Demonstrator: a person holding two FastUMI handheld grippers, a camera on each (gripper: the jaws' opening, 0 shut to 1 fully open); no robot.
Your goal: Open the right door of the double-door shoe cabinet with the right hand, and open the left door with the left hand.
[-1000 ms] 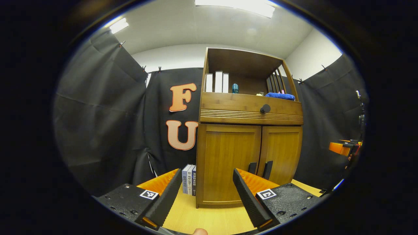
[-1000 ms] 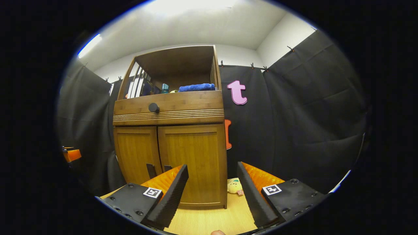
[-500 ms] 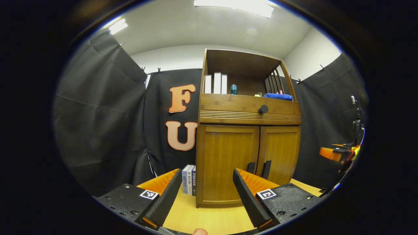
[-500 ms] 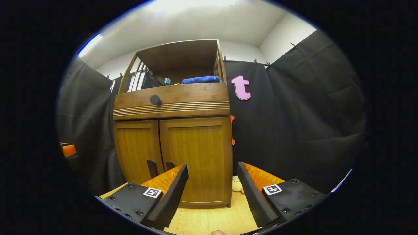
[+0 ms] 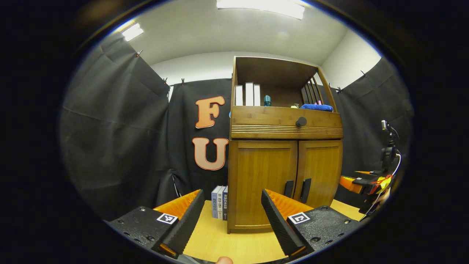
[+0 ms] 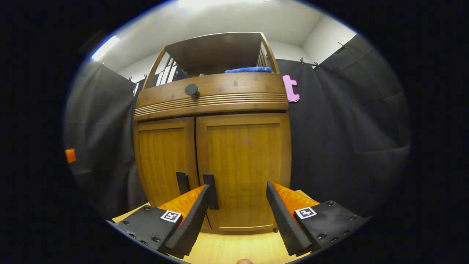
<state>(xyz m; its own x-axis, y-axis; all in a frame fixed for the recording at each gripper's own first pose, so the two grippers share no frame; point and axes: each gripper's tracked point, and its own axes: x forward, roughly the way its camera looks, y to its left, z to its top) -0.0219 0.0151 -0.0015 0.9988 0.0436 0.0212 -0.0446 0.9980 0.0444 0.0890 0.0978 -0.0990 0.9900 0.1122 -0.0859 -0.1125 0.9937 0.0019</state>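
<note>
The shoe cabinet (image 6: 212, 146) stands on the pale wooden floor (image 6: 234, 249) against the black cloth wall, straight ahead of my right tool (image 6: 238, 216) and a little to the right of my left tool (image 5: 232, 220). Both of its lower doors look shut, their edges meeting at a thin seam. I judge the doors to be stiff wooden panels on side hinges, fairly light, so they should swing and not flex; the varnished faces look too smooth to pinch, so the place to take hold is the pair of dark upright handles. The right door (image 6: 243, 168) carries its handle (image 6: 211, 190) just beside the seam, and the left door (image 5: 263, 183) has its own handle (image 5: 288, 189) on the other side of the same seam. The two handles sit close together, so I expect little room for fingers between them, and a pull should follow the hinge arc, not a straight line. My right tool is spread wide and holds nothing; its left finger overlaps the right door's handle in the right gripper view, but I cannot tell whether it touches. My left tool is equally wide open and empty, well apart from the cabinet.
</note>
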